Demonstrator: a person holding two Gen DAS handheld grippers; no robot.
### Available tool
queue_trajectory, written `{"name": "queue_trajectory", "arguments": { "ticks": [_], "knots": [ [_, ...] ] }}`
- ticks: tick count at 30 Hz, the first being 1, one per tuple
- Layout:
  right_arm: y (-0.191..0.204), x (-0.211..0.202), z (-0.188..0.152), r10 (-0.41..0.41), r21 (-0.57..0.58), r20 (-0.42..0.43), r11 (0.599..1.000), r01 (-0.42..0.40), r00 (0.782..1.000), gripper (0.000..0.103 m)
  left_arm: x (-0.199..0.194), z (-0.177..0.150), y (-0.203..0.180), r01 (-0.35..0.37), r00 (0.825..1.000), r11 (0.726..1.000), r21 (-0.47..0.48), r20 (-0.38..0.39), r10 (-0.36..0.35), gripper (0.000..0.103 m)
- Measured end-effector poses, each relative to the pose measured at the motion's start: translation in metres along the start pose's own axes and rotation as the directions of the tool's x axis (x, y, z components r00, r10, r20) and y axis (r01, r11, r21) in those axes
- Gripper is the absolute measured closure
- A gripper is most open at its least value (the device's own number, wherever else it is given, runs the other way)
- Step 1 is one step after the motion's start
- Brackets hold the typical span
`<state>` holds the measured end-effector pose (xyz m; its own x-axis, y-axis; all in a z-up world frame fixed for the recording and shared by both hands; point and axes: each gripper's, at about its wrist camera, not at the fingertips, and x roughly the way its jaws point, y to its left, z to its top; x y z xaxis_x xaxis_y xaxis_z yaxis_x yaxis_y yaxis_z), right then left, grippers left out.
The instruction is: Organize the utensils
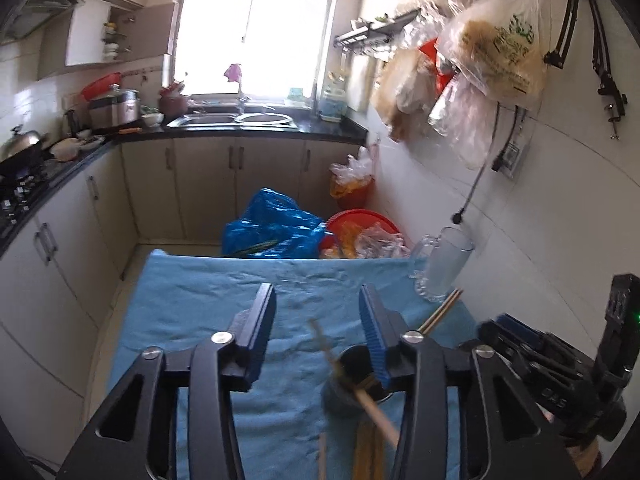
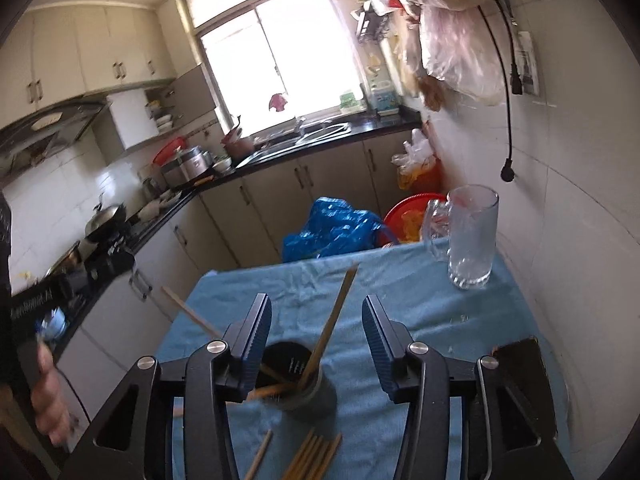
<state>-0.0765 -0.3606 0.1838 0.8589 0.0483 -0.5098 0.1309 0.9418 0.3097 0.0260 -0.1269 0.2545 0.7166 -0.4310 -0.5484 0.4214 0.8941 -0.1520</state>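
Right wrist view: right gripper jaws parted, nothing clamped, above the dark cup holding chopsticks on the blue cloth. Left gripper jaws likewise parted and empty. Glass mug stands at the far corner.

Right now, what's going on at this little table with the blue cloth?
A person holds a pair of tongs in each hand and is sorting chopsticks into a dark cup on the blue cloth. Both the left tongs and the right tongs stand open over the cup, gripping nothing. Several chopsticks already lean in the cup; a loose bundle lies on the cloth in front of it. An empty glass mug stands at the far corner.
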Motion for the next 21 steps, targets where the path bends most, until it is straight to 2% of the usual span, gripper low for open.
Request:
{"name": "queue_trajectory", "arguments": {
  "ticks": [2,4,6,8,9,10,12,13,14,15,16,21],
  "knots": [
    [0.008,-0.005,-0.017,0.058,-0.029,-0.050,0.998,-0.059,0.997,0.052,-0.014,-0.014,0.018,-0.036,0.999,0.999,-0.022,0.006,0.037,0.056],
    [0.017,-0.002,-0.035,0.150,-0.050,-0.132,0.986,-0.157,0.980,0.055,-0.021,-0.030,0.036,-0.061,0.998,0.997,-0.056,-0.010,0.060,0.055],
    [0.032,0.011,-0.055,0.299,-0.047,-0.260,0.946,-0.321,0.918,0.063,-0.024,-0.046,0.053,-0.071,0.997,0.993,-0.090,-0.033,0.068,0.055],
    [0.052,0.025,-0.069,0.370,-0.063,-0.352,0.907,-0.417,0.859,0.064,-0.021,-0.066,0.070,-0.084,0.994,0.989,-0.123,-0.079,0.074,0.055],
    [0.059,0.030,-0.071,0.365,-0.080,-0.365,0.904,-0.420,0.856,0.064,-0.019,-0.073,0.076,-0.087,0.992,0.987,-0.134,-0.098,0.074,0.055],
    [0.065,0.038,-0.070,0.344,-0.104,-0.367,0.908,-0.406,0.864,0.064,-0.016,-0.083,0.082,-0.088,0.990,0.985,-0.150,-0.122,0.069,0.055],
    [0.069,0.050,-0.056,0.300,-0.121,-0.330,0.927,-0.355,0.895,0.064,-0.011,-0.096,0.089,-0.089,0.986,0.982,-0.168,-0.152,0.063,0.055],
    [0.069,0.054,-0.044,0.227,-0.151,-0.266,0.950,-0.274,0.937,0.064,-0.008,-0.102,0.090,-0.095,0.984,0.981,-0.167,-0.162,0.068,0.055],
    [0.069,0.055,-0.035,0.149,-0.181,-0.201,0.966,-0.187,0.968,0.064,-0.006,-0.108,0.089,-0.103,0.983,0.982,-0.157,-0.165,0.077,0.055],
    [0.068,0.054,-0.025,0.076,-0.201,-0.138,0.974,-0.103,0.988,0.062,-0.005,-0.113,0.086,-0.107,0.983,0.984,-0.142,-0.165,0.083,0.055],
    [0.066,0.054,-0.016,0.058,-0.194,-0.117,0.978,-0.080,0.991,0.062,-0.003,-0.117,0.083,-0.106,0.983,0.986,-0.126,-0.166,0.084,0.055],
    [0.052,0.024,-0.005,0.124,-0.094,-0.095,0.987,-0.133,0.988,0.053,0.015,-0.140,0.058,-0.064,0.979,0.996,-0.055,-0.198,0.052,0.055]
  ]
}}
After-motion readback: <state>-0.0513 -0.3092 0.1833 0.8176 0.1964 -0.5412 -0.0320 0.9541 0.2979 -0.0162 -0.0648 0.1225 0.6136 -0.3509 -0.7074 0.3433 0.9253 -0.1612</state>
